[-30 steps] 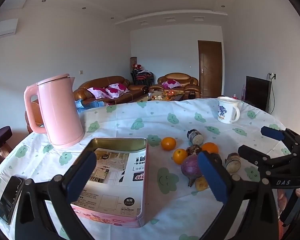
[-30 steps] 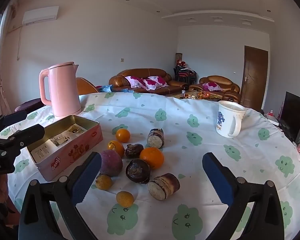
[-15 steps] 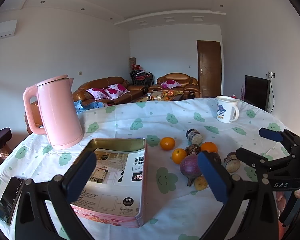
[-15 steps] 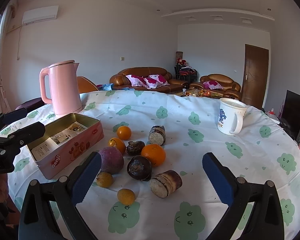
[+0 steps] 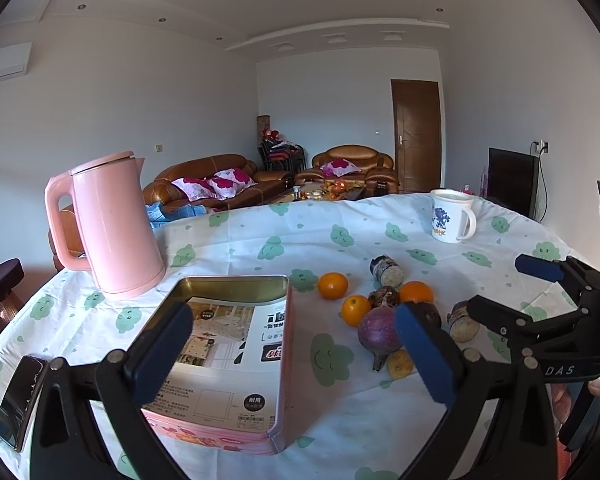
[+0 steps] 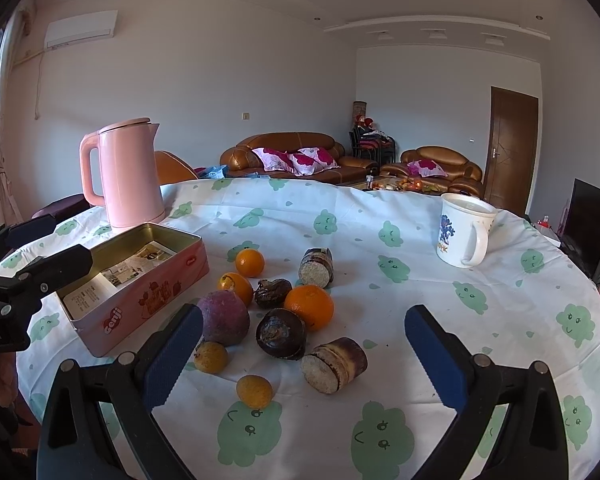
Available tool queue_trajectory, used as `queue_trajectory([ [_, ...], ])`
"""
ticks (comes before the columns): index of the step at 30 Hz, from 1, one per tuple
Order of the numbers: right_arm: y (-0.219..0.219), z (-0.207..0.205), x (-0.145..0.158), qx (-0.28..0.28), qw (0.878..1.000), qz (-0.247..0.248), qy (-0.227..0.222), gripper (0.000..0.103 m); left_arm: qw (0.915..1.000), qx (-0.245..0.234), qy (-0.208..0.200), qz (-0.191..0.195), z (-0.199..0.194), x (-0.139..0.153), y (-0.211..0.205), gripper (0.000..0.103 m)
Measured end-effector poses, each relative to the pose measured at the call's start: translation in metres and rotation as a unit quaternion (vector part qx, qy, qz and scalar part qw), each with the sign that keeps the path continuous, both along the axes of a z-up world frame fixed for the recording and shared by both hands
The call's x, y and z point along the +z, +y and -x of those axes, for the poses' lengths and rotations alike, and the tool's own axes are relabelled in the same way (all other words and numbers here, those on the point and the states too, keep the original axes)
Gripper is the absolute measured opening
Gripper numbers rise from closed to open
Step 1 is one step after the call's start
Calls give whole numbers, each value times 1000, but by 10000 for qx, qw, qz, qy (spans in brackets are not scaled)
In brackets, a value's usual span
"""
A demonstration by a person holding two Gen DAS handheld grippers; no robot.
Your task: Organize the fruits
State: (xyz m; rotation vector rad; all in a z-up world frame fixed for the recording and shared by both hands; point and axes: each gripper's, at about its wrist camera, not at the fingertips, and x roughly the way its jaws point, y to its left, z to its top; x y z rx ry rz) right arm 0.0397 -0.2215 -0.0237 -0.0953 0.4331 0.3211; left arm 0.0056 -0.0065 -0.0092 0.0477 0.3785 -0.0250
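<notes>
tablecloth (image 6: 420, 280) holds oranges (image 6: 309, 306); both hand-held grippers (image 6: 304, 352) gape wide, empty.

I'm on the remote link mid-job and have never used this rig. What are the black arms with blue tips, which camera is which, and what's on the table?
No robot arm here: a person holds one pair of tongs in each hand, and each carries a fisheye camera looking along its two fingers. In the left view, the left tongs hang open over the pink tin, with a printed leaflet lying inside. In the right view, the right tongs hang open over the loose fruit. Neither holds anything.

On the cloud-print tablecloth lie three oranges, the largest in the middle, a purple round fruit, two small yellow fruits, dark brown pieces and two cut cane-like chunks. A pink kettle stands behind the tin, a white mug far right, and a phone at the left edge.
</notes>
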Motion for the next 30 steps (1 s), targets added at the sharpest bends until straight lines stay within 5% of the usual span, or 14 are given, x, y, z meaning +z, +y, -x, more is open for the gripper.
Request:
queue_trajectory([
  [30,-10,-8,-10,-75,9998,-14,190,102,9995,-230,180,-111,-7,-15,-20,103],
])
